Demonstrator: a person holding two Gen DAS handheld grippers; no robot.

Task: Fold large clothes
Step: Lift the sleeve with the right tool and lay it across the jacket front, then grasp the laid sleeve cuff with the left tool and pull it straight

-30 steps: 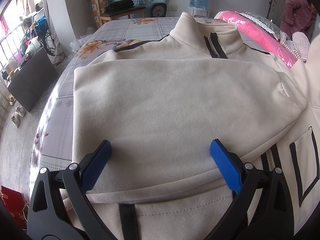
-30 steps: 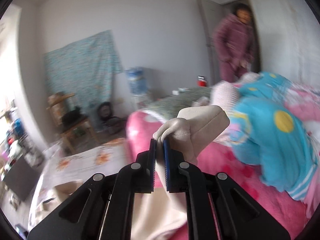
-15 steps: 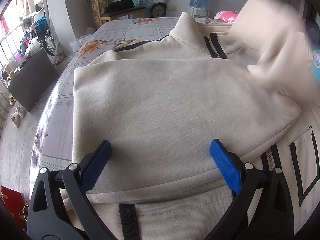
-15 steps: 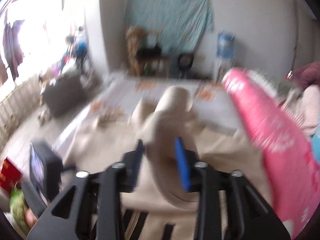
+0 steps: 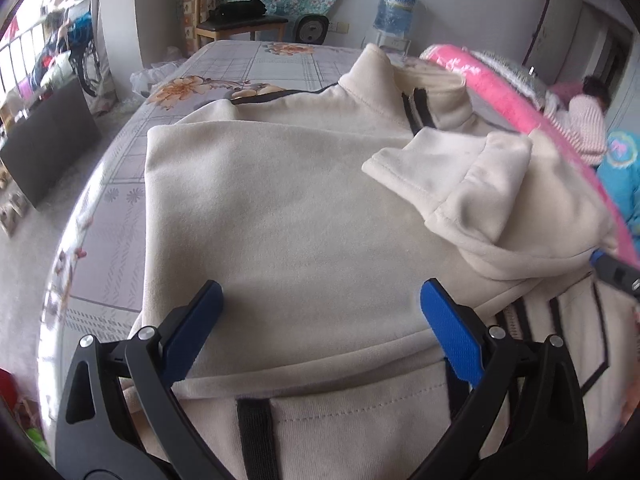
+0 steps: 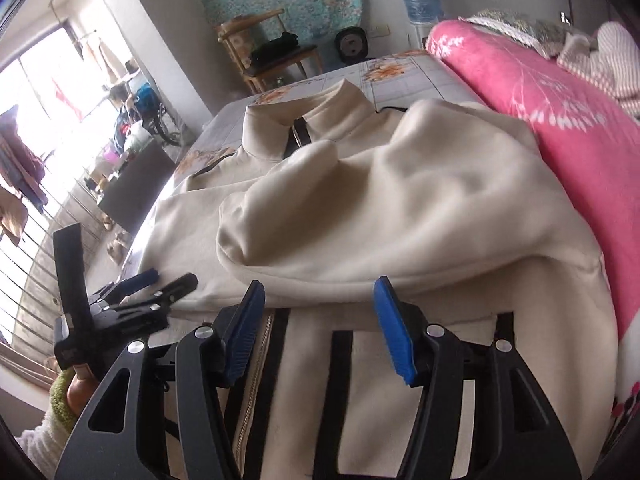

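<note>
A cream zip jacket (image 5: 288,208) with black trim lies spread on the bed, its collar (image 5: 384,76) at the far end. Its right sleeve (image 5: 476,176) is folded across the chest, cuff toward the zip. My left gripper (image 5: 320,296) hovers open over the jacket's lower left part, with flat fabric under its blue pads and nothing pinched. In the right wrist view my right gripper (image 6: 320,290) is just in front of the folded sleeve (image 6: 360,216). Its jaws are opening and no cloth is between the pads. The left gripper (image 6: 160,284) shows at the left there.
The bed has a grey floral sheet (image 5: 240,56). A pink blanket (image 6: 540,92) runs along the right side. A wooden chair (image 5: 236,20) and a water bottle (image 5: 396,4) stand by the far wall. A person (image 5: 588,108) is at the far right.
The right gripper swung down from the air with the sleeve cuff, laid it over the jacket's chest and let go, its jaws going from shut to open. The left gripper stayed put.
</note>
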